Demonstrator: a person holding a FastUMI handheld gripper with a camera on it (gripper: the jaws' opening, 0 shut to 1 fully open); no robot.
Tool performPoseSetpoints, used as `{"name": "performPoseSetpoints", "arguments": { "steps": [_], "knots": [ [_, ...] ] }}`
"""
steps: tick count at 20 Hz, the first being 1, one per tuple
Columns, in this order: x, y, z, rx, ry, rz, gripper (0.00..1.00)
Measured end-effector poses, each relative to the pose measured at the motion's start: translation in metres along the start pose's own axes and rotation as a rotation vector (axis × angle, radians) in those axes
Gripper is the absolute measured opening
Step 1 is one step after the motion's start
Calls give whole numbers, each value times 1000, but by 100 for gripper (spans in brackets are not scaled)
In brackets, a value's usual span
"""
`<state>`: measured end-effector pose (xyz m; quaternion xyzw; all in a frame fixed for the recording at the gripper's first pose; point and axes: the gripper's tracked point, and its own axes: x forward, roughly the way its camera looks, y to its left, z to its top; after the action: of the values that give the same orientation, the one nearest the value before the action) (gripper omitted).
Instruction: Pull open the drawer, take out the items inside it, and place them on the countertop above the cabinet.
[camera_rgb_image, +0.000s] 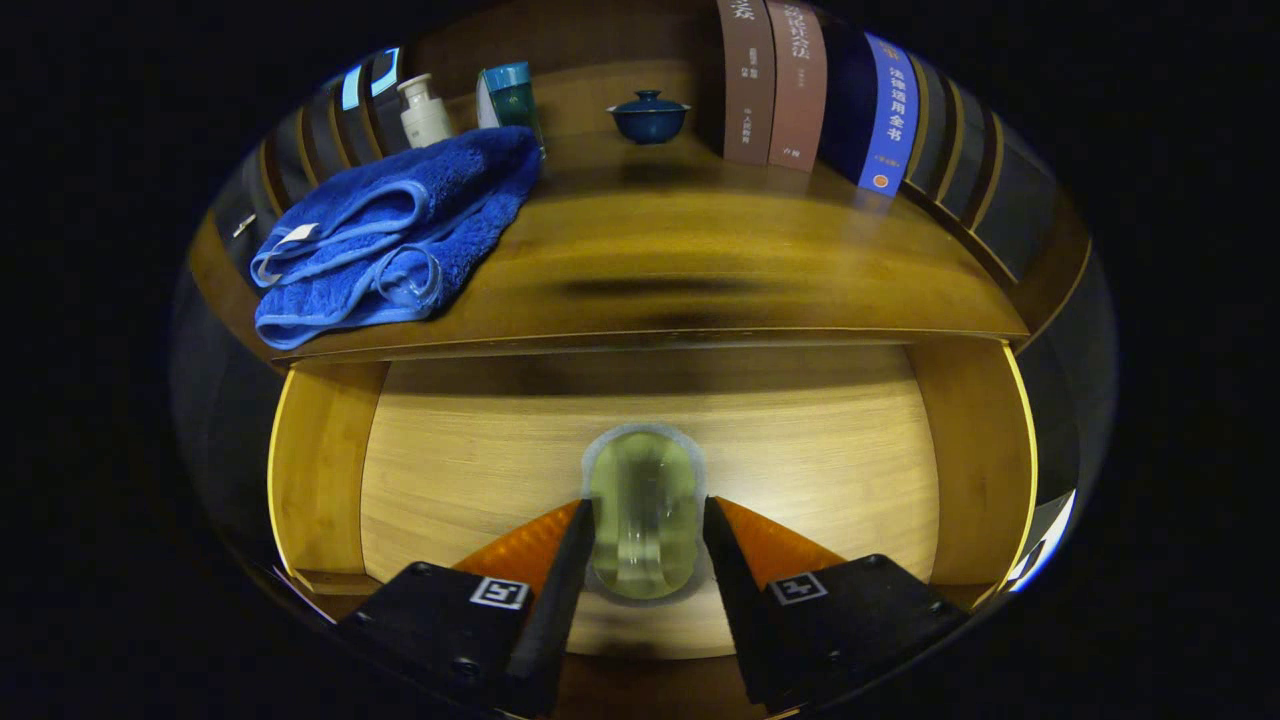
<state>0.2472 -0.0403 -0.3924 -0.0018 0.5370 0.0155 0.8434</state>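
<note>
blue book spine (888, 115), far right: white "法律适用全书" | two brown book spines (772, 85) left of it: pale characters, unreadable | gripper (645, 515): square black-white marker tags, fingers clamping clear glass (642, 480)

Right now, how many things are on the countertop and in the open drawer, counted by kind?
Blue towel: 1
Bottles: 2, white and teal
Lidded blue bowl: 1
Books: 3, two brown, one blue
Clear glass in the drawer, between the tongs: 1
Total: 8
</note>
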Motion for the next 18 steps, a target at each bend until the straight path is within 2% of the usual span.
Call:
{"name": "performPoseSetpoints", "arguments": {
  "steps": [2, 5, 8, 13, 18],
  "knots": [
    [6, -1, -4, -24, 26, -24, 57],
    [11, -2, -13, -51, 78, -45, 26],
    [16, -9, -14, -23, 88, -53, 11],
    [-12, -13, -9, 31, 13, -12, 11],
    [-70, -15, -4, 53, -113, 24, 11]
  ]
}}
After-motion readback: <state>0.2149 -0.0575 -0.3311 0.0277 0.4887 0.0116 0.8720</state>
